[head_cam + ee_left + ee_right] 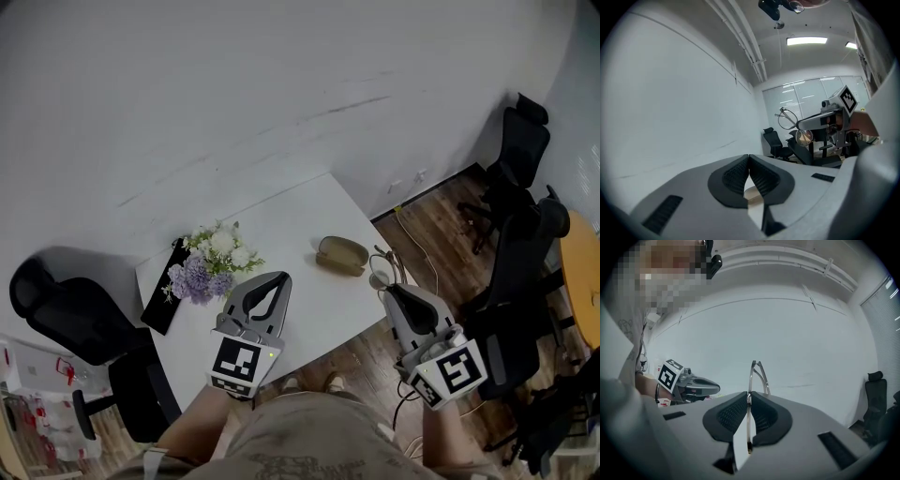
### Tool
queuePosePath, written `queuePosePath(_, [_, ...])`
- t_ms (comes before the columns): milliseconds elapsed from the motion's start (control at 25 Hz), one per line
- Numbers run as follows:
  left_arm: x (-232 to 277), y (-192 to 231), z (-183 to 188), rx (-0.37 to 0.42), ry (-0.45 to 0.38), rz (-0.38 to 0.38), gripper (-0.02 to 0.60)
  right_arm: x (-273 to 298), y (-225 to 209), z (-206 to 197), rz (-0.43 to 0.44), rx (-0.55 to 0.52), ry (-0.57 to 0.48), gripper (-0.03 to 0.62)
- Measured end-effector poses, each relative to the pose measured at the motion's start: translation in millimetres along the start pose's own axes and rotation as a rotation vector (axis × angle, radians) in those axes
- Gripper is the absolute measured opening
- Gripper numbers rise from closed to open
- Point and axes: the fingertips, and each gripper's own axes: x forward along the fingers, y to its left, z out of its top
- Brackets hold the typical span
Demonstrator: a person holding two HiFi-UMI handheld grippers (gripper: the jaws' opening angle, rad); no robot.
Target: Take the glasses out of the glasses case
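Observation:
A tan glasses case (341,253) lies on the white table (309,211) near its right edge. My right gripper (389,289) hangs off the table's right side, below the case, and is shut on thin wire-framed glasses (380,275). In the right gripper view the metal frame (758,372) sticks up from between the closed pads (761,414). The left gripper view shows those glasses (787,118) dangling from the right gripper (801,124). My left gripper (278,278) hovers over the table's front part, shut with nothing in it; its pads (761,180) touch at the tips.
A bunch of white and purple flowers (208,264) and a black flat object (166,286) sit at the table's left. Black office chairs (511,178) stand to the right on the wooden floor, another chair (66,319) at the left. A cable (417,246) runs on the floor.

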Motion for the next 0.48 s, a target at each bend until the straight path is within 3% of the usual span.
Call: queuePosePath(480, [0.6,-5.7,-0.5,0.011,0.010,-0.003,0.017,-3.2,2.1,-8.6,0.010,-0.014,0.030,0.049])
